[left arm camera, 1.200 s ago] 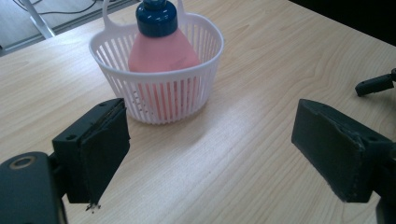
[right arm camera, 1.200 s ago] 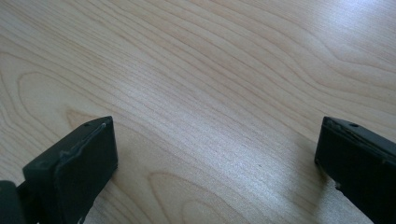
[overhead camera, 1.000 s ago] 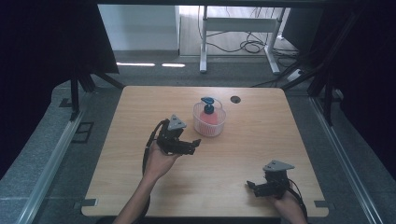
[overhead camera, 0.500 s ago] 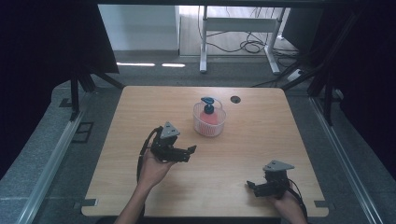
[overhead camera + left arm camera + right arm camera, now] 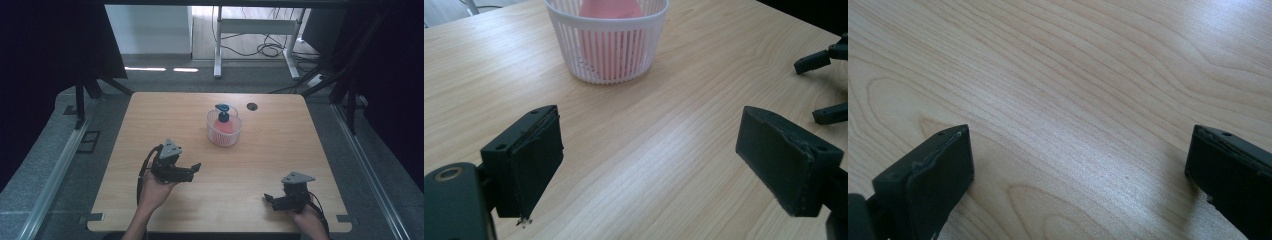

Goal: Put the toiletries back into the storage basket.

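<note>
A white slatted basket (image 5: 224,132) stands at the table's middle, toward the far side. It holds a pink object (image 5: 225,126) with a blue piece (image 5: 222,108) sticking up above the rim. My left gripper (image 5: 195,170) hovers open to the near left of the basket, jaws pointing right and holding nothing. In the left gripper view the basket (image 5: 609,55) is ahead of the wide-apart jaws of the left gripper (image 5: 649,145), well clear of them. At the near right edge my right gripper (image 5: 269,201) rests open. The right gripper (image 5: 1078,170) has bare wood between its jaws.
A small dark round grommet (image 5: 251,106) sits in the wooden table (image 5: 280,150) behind the basket to its right. The right gripper's jaw tips (image 5: 824,85) appear at the far right in the left gripper view. Dark curtains and metal frame legs surround the table.
My left gripper has drawn back from beside the basket toward the near edge and slightly left, still open. The right gripper has stayed put.
</note>
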The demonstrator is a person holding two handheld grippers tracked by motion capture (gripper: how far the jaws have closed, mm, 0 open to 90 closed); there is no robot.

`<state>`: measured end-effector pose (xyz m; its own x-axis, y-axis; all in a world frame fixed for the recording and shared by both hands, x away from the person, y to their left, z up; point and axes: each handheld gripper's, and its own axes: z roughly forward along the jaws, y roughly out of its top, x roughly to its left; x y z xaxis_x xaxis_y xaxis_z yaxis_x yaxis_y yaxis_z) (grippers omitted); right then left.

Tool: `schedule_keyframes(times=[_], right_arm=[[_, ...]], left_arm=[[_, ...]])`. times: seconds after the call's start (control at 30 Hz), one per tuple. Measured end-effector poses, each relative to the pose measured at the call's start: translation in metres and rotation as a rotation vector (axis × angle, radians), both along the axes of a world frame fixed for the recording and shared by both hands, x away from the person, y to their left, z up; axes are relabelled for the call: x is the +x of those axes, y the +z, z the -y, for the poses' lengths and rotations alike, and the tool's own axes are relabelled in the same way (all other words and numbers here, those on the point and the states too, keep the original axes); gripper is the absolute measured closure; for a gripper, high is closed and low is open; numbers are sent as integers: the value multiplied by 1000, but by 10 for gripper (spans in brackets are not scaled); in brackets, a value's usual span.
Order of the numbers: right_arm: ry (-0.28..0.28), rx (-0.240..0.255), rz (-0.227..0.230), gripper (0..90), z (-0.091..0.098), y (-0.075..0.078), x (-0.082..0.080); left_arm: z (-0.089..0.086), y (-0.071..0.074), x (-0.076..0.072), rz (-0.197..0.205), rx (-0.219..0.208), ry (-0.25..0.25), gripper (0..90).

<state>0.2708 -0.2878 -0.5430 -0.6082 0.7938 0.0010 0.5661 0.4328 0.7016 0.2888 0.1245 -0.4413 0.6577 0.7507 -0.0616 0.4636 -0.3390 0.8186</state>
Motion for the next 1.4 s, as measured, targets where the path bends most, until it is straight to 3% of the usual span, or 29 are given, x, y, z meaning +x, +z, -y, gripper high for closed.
schedule_keyframes(times=[0.53, 1.0, 1.4], right_arm=[[-2, -2, 1, 0, 0, 0, 0], [-3, -2, -1, 0, -1, 0, 0], [-2, -2, 1, 0, -1, 0, 0]], left_arm=[[-21, -9, -26, 11, 1, 17, 114], [-33, -34, -45, -7, -2, 33, 113], [-38, -57, -52, -27, 5, 49, 113]])
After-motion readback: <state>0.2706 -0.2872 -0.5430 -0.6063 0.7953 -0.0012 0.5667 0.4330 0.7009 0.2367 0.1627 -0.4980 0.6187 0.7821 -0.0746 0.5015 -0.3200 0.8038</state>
